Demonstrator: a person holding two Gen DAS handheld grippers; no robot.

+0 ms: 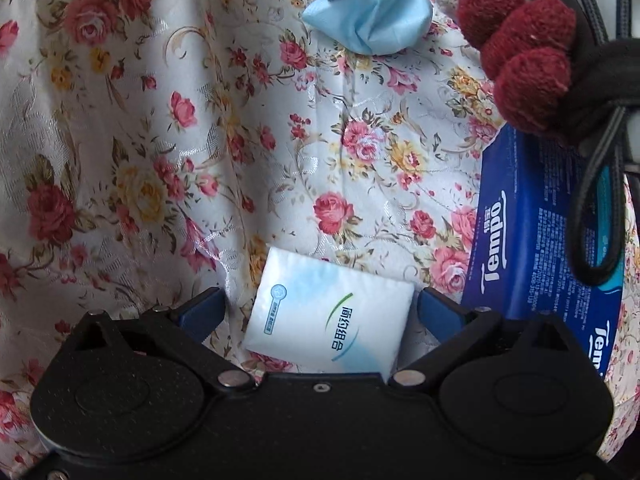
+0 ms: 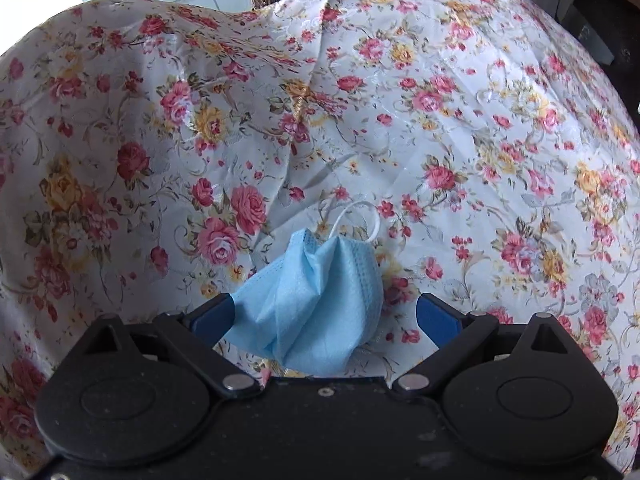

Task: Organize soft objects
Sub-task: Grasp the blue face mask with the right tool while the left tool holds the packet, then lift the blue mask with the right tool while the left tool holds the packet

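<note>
Both sets of jaws spread: left gripper straddles the tissue pack, right gripper the face mask. We'd close centred, gently.

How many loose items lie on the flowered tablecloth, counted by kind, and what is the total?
Crumpled light blue face mask: 1
Small white tissue packet with green and blue print: 1
Dark blue Tempo tissue pack: 1
Dark red pompom plush item: 1 (partly out of view)
Total: 4, all on the floral tablecloth.
</note>
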